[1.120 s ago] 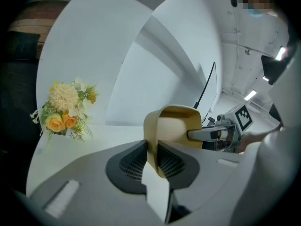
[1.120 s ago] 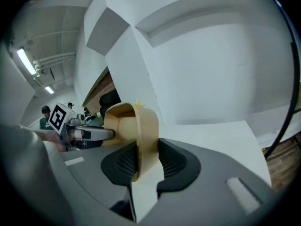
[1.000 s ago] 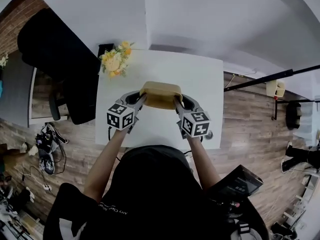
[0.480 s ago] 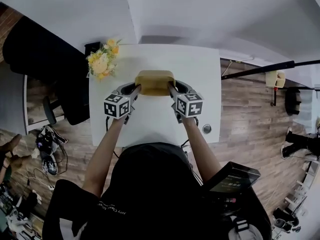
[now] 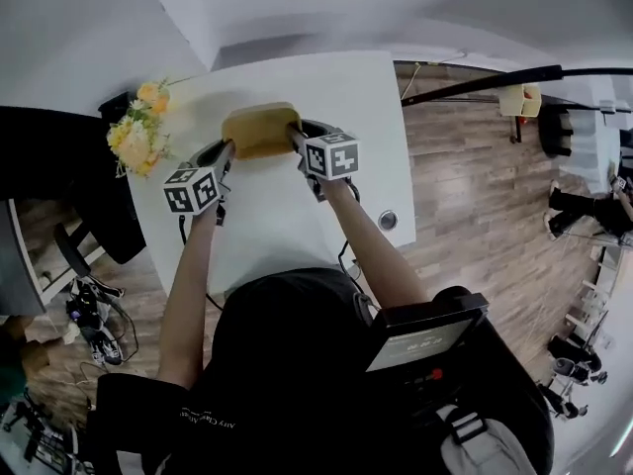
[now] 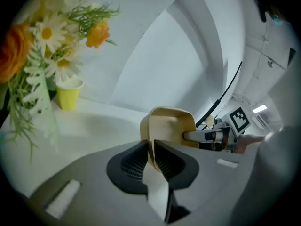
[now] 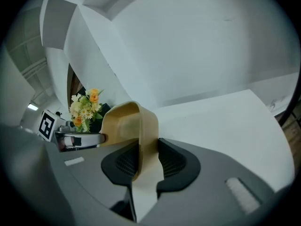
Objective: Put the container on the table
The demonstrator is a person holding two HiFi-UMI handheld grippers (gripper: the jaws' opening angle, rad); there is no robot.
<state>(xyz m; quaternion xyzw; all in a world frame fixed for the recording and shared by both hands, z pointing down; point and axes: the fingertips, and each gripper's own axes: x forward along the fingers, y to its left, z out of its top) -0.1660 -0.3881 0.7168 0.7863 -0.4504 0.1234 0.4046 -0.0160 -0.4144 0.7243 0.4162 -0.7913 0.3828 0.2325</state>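
A tan plastic container (image 5: 259, 130) is held low over the white table (image 5: 346, 107), between my two grippers; whether it touches the tabletop I cannot tell. My left gripper (image 5: 226, 156) is shut on its left wall. In the left gripper view the pads pinch the thin rim of the container (image 6: 171, 126), and the jaws have just been closing tighter on it. My right gripper (image 5: 295, 139) is shut on the right wall. The right gripper view shows the wall of the container (image 7: 127, 121) clamped between the pads, with the left gripper (image 7: 80, 139) opposite.
A bunch of yellow and white flowers (image 5: 138, 137) stands at the table's left edge, in a yellow cup (image 6: 69, 93). A small round object (image 5: 388, 220) lies near the table's right front. A black chair (image 5: 59, 196) is to the left, and a black pole (image 5: 475, 79) crosses at the right.
Both grippers have carried the container down and farther out over the table. The head view has swung, so table and flowers now sit more to the left.
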